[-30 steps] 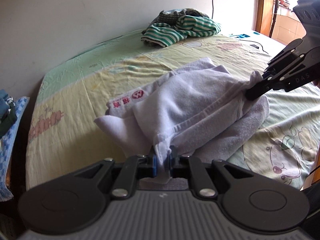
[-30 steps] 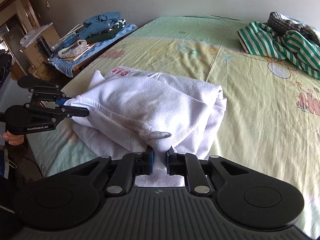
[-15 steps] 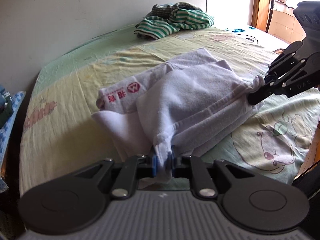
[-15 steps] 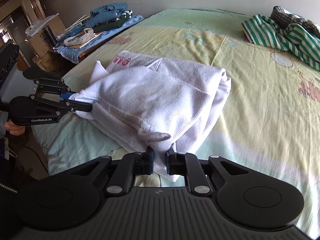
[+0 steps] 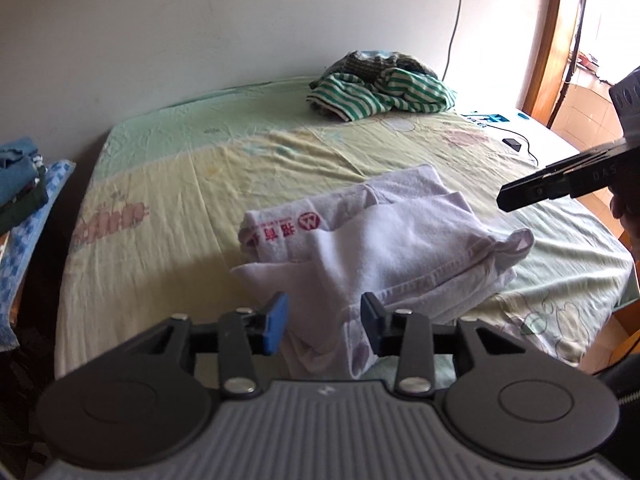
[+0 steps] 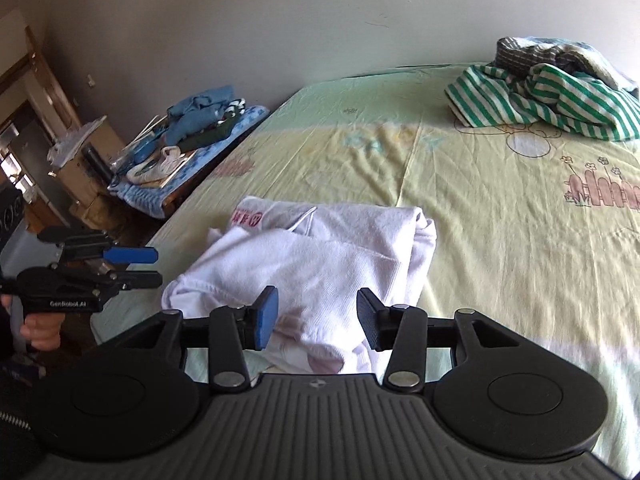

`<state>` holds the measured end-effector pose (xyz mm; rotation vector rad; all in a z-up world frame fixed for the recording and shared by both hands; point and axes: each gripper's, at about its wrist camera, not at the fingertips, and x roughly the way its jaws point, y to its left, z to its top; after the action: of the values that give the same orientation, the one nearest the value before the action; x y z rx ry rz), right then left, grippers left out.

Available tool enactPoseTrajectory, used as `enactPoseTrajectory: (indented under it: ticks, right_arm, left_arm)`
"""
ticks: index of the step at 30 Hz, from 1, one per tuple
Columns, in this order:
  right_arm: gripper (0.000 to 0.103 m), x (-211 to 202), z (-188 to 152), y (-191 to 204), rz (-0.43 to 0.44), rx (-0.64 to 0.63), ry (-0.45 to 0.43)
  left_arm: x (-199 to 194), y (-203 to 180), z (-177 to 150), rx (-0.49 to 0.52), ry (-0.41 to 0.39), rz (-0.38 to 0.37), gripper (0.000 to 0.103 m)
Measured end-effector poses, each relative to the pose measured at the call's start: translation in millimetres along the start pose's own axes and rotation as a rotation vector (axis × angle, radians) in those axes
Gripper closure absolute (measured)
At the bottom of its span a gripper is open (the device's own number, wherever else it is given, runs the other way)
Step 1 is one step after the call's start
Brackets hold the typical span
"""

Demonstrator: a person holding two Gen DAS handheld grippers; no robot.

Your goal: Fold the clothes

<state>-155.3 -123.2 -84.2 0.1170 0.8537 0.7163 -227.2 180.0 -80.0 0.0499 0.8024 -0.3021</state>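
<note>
Left wrist view shows you a white terry towel, soft and nubbly, folded into a thick, rumpled oblong on the bed. Its long axis runs from about eight o'clock to two o'clock, with the red printed band at the ten o'clock end. Your left gripper has its fingers spreading apart; a hemmed corner of the towel lies between them, with neither blue pad pressing it. Your right gripper is likewise opening its fingers over the towel's near edge, the cloth loose between them. At twelve o'clock, well apart, a green-and-white striped garment lies crumpled on the cartoon-printed sheet.
</note>
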Motion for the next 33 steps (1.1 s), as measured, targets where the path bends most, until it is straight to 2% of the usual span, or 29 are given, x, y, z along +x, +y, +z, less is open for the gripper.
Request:
enactPoseTrajectory:
  ticks: [3,5,7,8,9,10,11,14,16,18,19,20,21,22,25,27,31,33]
  right_arm:
    - [0.057,23.8,0.1,-6.7,-0.030,0.067,0.016]
    - [0.056,33.6,-2.2,-8.4,-0.055,0.096,0.021]
    - [0.060,40.1,-4.5,-9.7,-0.064,0.125,0.025]
    - [0.065,41.2,-6.0,-9.2,-0.056,0.133,0.023]
    - [0.078,41.0,-7.4,-7.8,-0.047,0.131,0.019]
    - [0.083,40.8,-7.9,-5.9,-0.046,0.122,0.015]
    - [0.087,39.7,-7.9,-4.4,-0.049,0.113,0.010]
    - [0.091,33.9,-6.6,-2.1,-0.050,0.089,-0.009]
    - [0.091,28.5,-5.5,-1.2,-0.059,0.073,-0.026]
    - [0.090,24.3,-3.9,1.2,-0.072,0.047,-0.042]
    - [0.088,22.2,-3.0,2.4,-0.079,0.034,-0.049]
    - [0.083,20.6,-0.6,3.7,-0.087,0.023,-0.058]
    - [0.074,18.9,2.1,5.0,-0.096,0.013,-0.067]
    - [0.071,18.0,6.4,5.9,-0.084,0.015,-0.076]
    - [0.069,17.0,19.1,10.2,-0.048,0.015,-0.102]
    - [0.067,18.5,25.8,15.4,-0.036,-0.002,-0.115]
    - [0.067,30.1,34.1,22.3,0.029,-0.020,-0.088]
    - [0.067,34.6,37.3,25.6,0.035,-0.031,-0.084]
  left_arm:
    - [20.4,15.8,5.1,-0.132,0.038,-0.053,0.059]
    - [23.6,17.5,10.0,-0.168,0.028,-0.071,0.059]
    - [26.5,16.2,14.2,-0.179,0.022,-0.081,0.071]
    - [28.6,14.0,15.7,-0.170,0.024,-0.082,0.077]
    - [31.2,12.8,15.8,-0.171,0.036,-0.100,0.095]
    - [33.0,11.8,15.5,-0.178,0.045,-0.114,0.103]
    - [30.9,10.6,14.8,-0.181,0.036,-0.119,0.103]
    - [18.3,6.2,14.0,-0.177,-0.010,-0.124,0.103]
    - [6.1,2.5,14.5,-0.173,-0.048,-0.149,0.103]
    - [0.3,-5.4,13.8,-0.131,-0.063,-0.141,0.103]
    - [-2.3,-9.5,13.4,-0.108,-0.070,-0.135,0.103]
    - [-3.9,-13.4,12.6,-0.088,-0.074,-0.131,0.103]
    - [-5.2,-17.5,11.9,-0.071,-0.076,-0.132,0.103]
    - [-7.5,-21.2,10.8,-0.056,-0.079,-0.150,0.103]
    - [-23.1,-34.9,6.9,0.012,-0.122,-0.204,0.103]
    - [-35.0,-46.5,2.4,0.090,-0.160,-0.212,0.103]
    - [-33.8,-51.7,-10.4,0.177,-0.146,-0.176,0.103]
    - [-25.8,-42.2,-17.2,0.164,-0.137,-0.129,0.103]
